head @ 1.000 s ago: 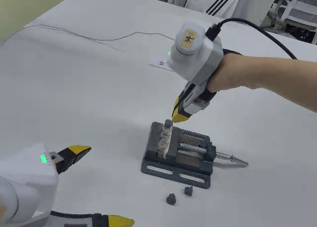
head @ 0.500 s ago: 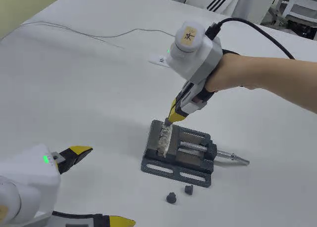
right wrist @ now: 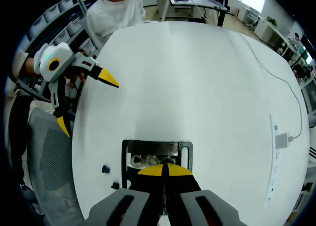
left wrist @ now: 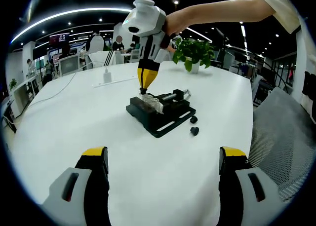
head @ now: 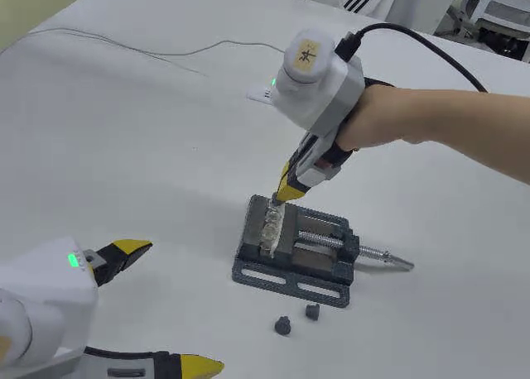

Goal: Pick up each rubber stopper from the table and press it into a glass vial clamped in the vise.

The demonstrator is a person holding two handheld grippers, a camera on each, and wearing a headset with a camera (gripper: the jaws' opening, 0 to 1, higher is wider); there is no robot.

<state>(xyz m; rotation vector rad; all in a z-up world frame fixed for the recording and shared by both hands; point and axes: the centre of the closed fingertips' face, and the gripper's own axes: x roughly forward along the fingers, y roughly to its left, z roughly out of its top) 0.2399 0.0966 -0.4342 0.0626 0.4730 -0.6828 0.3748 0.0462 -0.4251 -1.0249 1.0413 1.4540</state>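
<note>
- Tips of right hand-held gripper hide the mouth of the vial; I cannot tell what sits there.
- Body of left hand-held gripper cut off by head view's lower edge.

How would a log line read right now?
right gripper: shut, tips at clear glass vial in black metal vise | left gripper: open, above white table | two dark rubber stoppers loose beside vise

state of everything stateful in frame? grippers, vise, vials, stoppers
vise: closed on a row of vials
vials: clamped upright, stopper seating unclear
right gripper: shut, tips down on the row's end
left gripper: open, empty, away from the vise
loose stoppers: two, lying on the table
</note>
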